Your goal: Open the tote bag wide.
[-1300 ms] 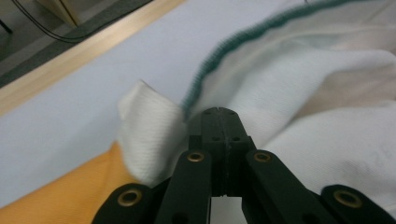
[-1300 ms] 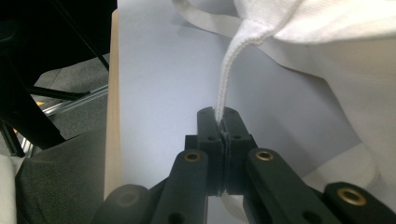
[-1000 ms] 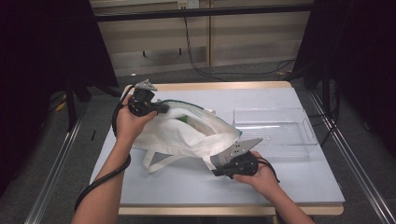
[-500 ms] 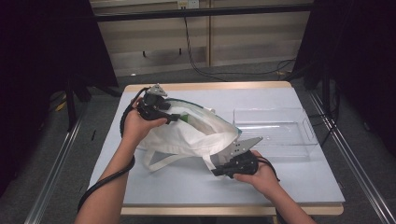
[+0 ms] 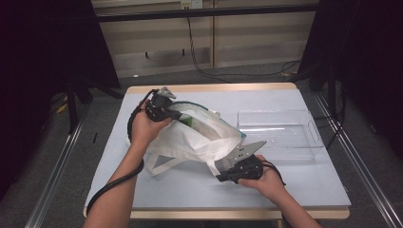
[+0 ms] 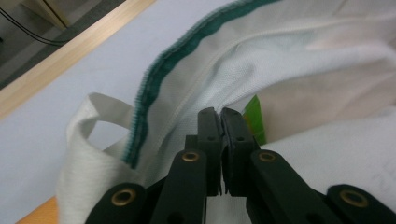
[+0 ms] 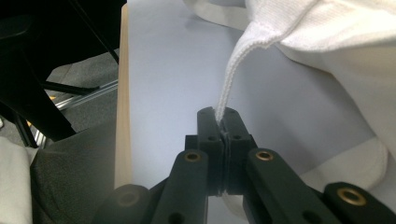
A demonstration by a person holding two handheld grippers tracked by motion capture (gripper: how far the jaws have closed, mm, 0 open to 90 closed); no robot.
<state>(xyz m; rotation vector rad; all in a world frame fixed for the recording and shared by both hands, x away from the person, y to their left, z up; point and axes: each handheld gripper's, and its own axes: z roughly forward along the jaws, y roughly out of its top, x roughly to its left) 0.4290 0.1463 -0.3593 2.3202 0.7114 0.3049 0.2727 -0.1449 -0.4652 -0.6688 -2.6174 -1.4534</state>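
A: Start with the table (image 5: 304, 190) — how much room?

B: Plenty on the near side and to the right of the right gripper (image 5: 223, 172); bare blue surface runs out to the wooden edge. Beyond that gripper's jaws lies a clear plastic tray (image 5: 280, 130), just past the bag's mouth.

A: And the white cloth bag (image 5: 190, 140)?

B: Stretched between the two grippers, its green-trimmed rim (image 6: 154, 79) curving up and away to the left of the left jaws. A loop handle (image 5: 159, 166) trails on the table below the bag, near the front edge.

A: The left gripper (image 5: 177, 114)?

B: Its jaws have just been closing — now pinched tight on the bag's cloth just inside the rim, with a green item (image 6: 254, 119) showing right behind the tips.

A: The right one?

B: Jaws shut on a thin fold of the bag's white fabric (image 7: 233, 79), which rises straight up from the tips; open table lies ahead and to the left, as far as the wooden edge (image 7: 123, 93).
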